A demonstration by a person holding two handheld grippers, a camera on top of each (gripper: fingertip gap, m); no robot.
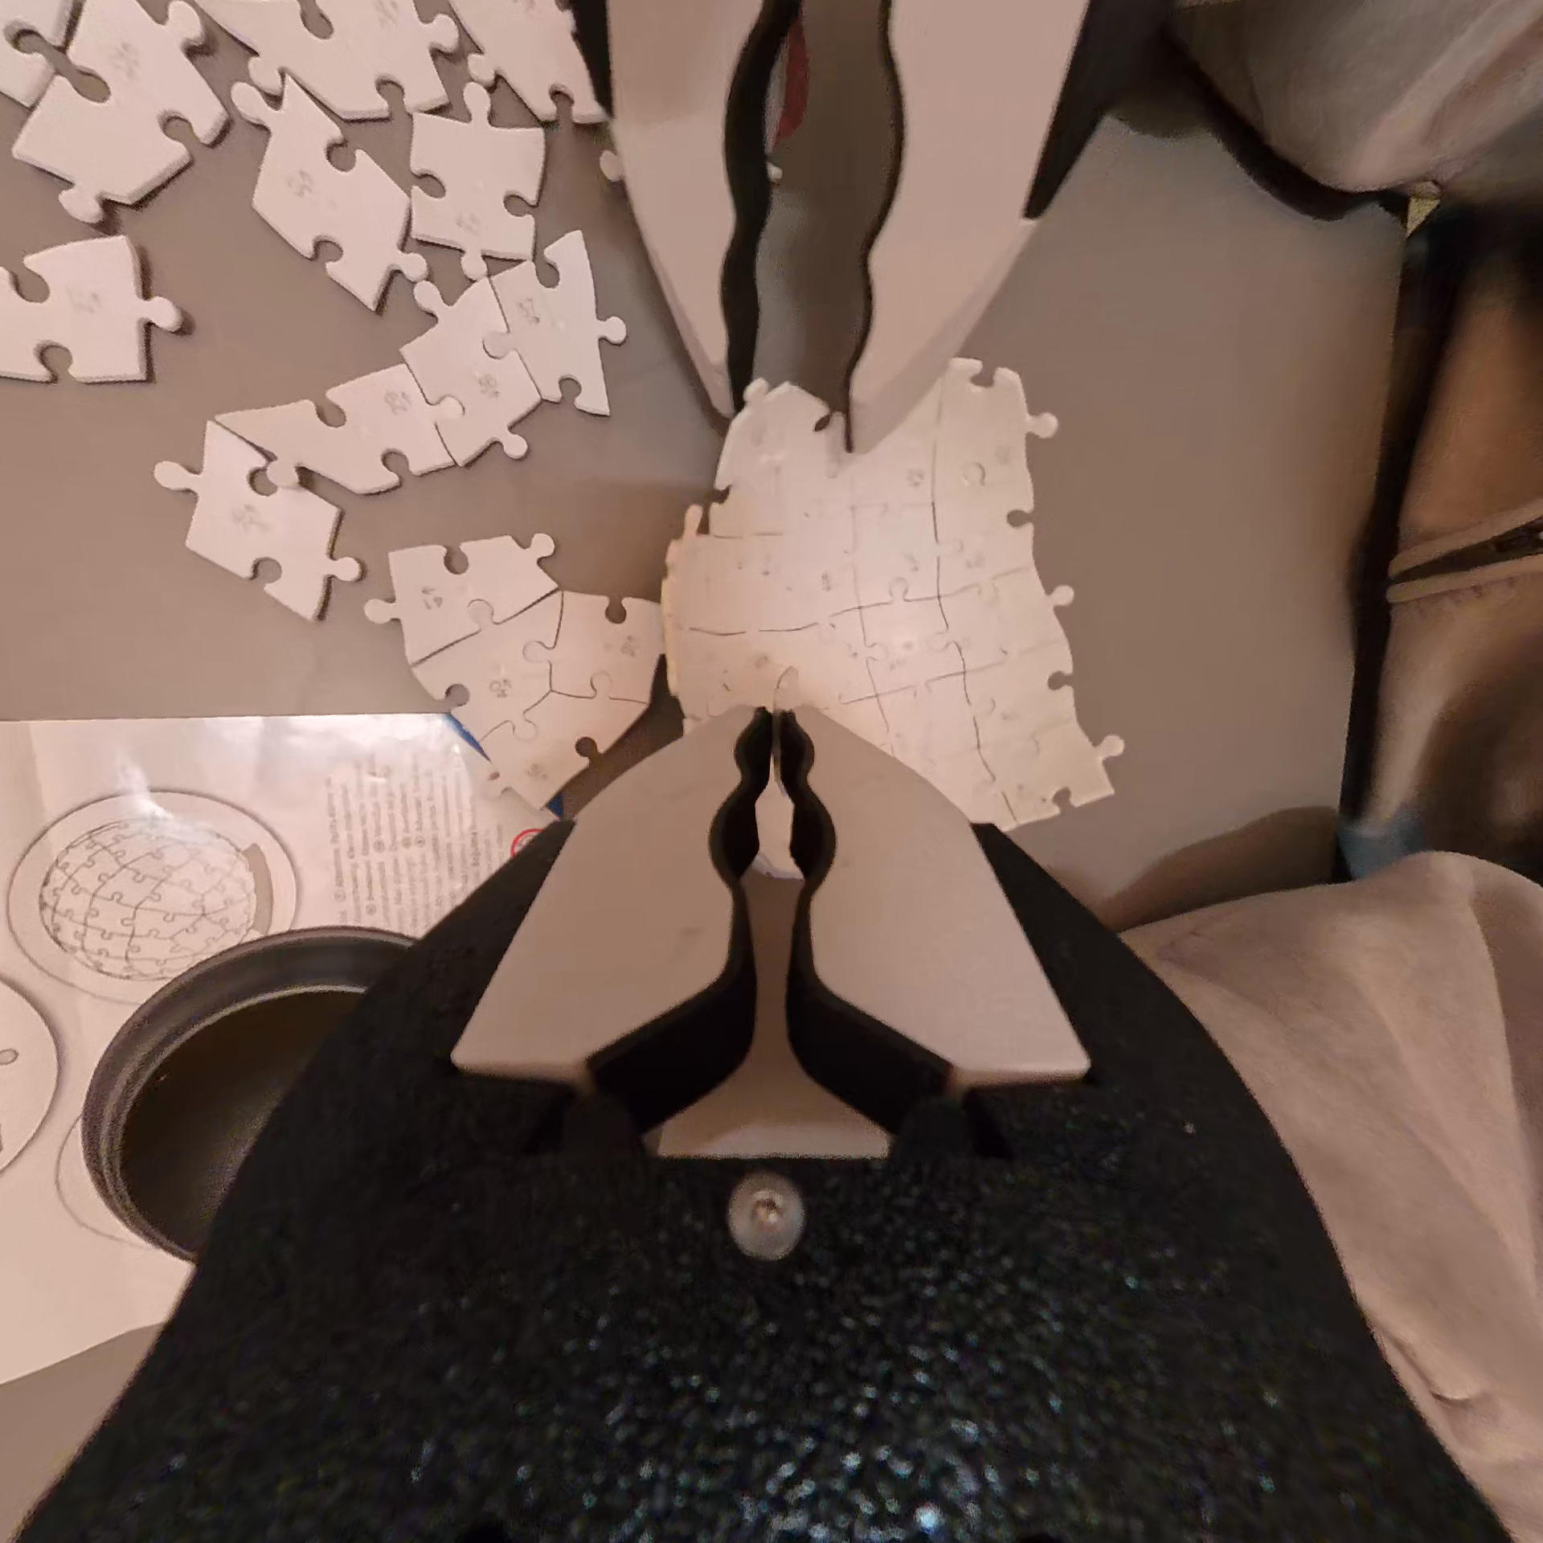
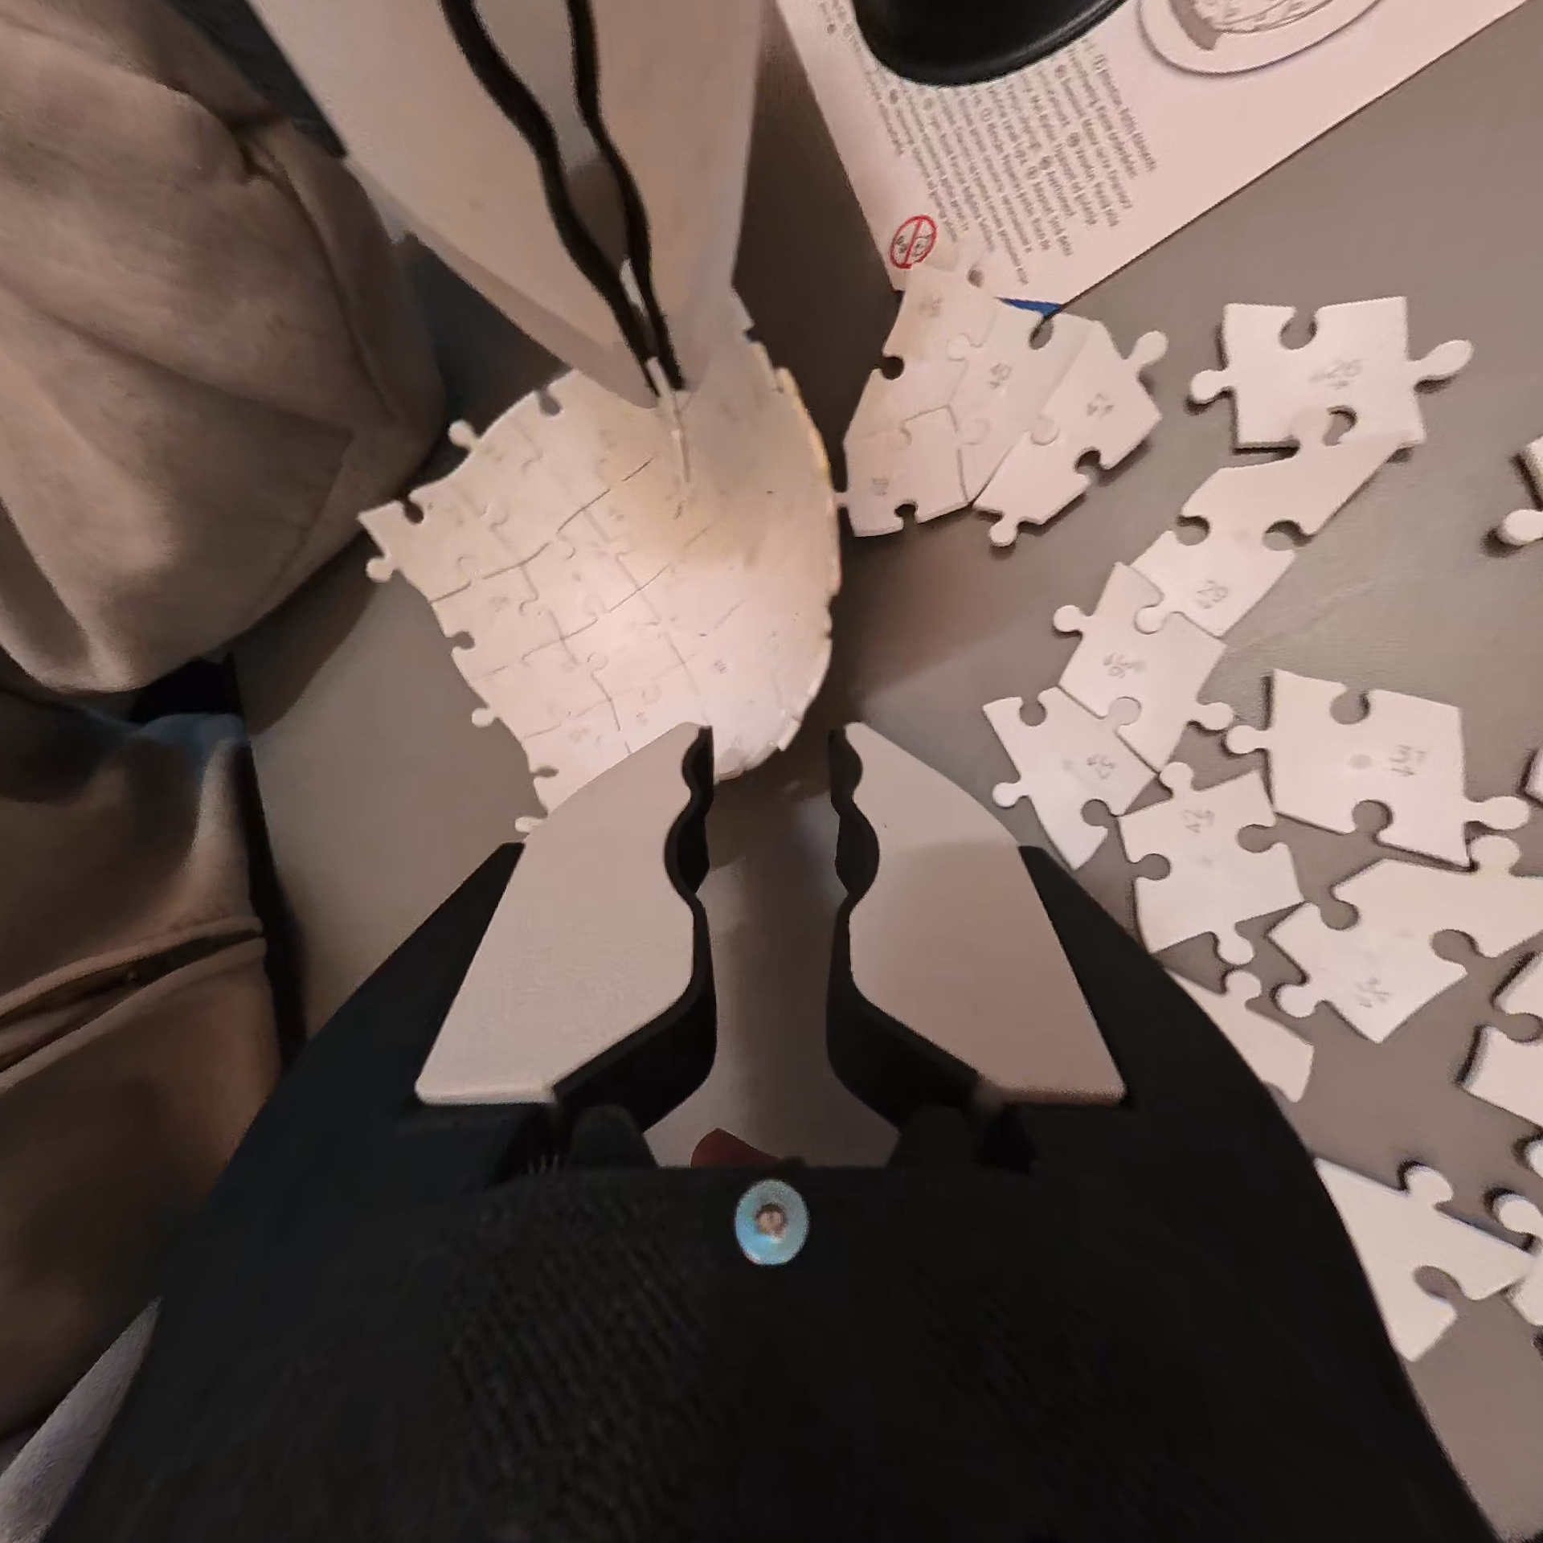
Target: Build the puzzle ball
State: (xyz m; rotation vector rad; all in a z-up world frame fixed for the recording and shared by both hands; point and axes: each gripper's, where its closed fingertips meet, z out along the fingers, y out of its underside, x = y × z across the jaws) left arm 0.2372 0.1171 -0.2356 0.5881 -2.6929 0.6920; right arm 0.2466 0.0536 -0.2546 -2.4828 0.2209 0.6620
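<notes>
A curved white shell of joined puzzle pieces (image 1: pixel 902 601) sits over the grey table (image 1: pixel 1169 417); it also shows in the right wrist view (image 2: pixel 634 584). My left gripper (image 1: pixel 772 735) is shut on the shell's near rim, and shows from the opposite side in the right wrist view (image 2: pixel 668 388). My right gripper (image 2: pixel 768 743) is open at the shell's opposite rim, with a bit of the rim between its fingers. It enters from the top in the left wrist view (image 1: pixel 797 417).
Loose white pieces (image 1: pixel 117 108) and small joined groups (image 1: pixel 534 668) (image 2: pixel 1169 634) lie on the table beside the shell. A printed instruction sheet (image 1: pixel 209 835) carries a dark round container (image 1: pixel 209 1085). A person's beige clothing (image 1: pixel 1336 1085) borders the table edge. Tip to tip, the grippers are about 7 cm apart.
</notes>
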